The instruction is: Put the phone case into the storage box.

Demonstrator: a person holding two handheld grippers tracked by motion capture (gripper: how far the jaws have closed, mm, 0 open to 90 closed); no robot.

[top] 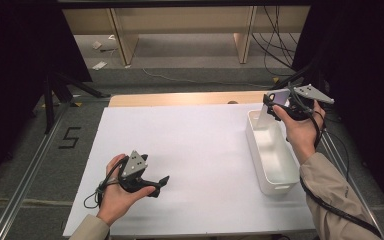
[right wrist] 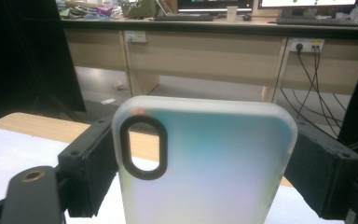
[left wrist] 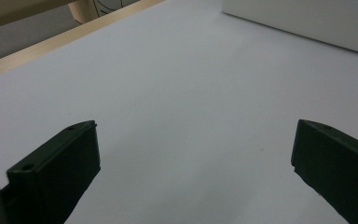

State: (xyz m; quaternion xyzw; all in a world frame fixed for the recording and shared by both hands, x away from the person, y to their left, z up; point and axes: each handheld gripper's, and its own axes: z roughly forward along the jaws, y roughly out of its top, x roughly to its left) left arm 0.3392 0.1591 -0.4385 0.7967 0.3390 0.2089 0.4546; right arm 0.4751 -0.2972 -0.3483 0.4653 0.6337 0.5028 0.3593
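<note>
A translucent phone case [right wrist: 214, 182] with a black-rimmed oval camera cutout stands upright between the black jaws of my right gripper [right wrist: 205, 149], which is shut on its two long sides. In the high view the right gripper [top: 278, 106] holds the case [top: 266, 117] over the far end of a white rectangular bin [top: 280, 187], and the case's lower end dips toward the bin's inside. My left gripper [top: 161, 183] lies in a hand at the front left of the white table sheet [top: 195, 135]. Its jaws stand wide apart around my left gripper [left wrist: 193, 154] midpoint, with nothing between them.
The bin's white wall [left wrist: 307, 23] lies ahead of the left gripper. A wooden table edge [top: 180, 98] runs behind the sheet. Black stand legs [top: 55, 90] and a floor marking "5" [top: 70, 137] sit at the left. Cables [top: 275, 45] hang by the desks behind.
</note>
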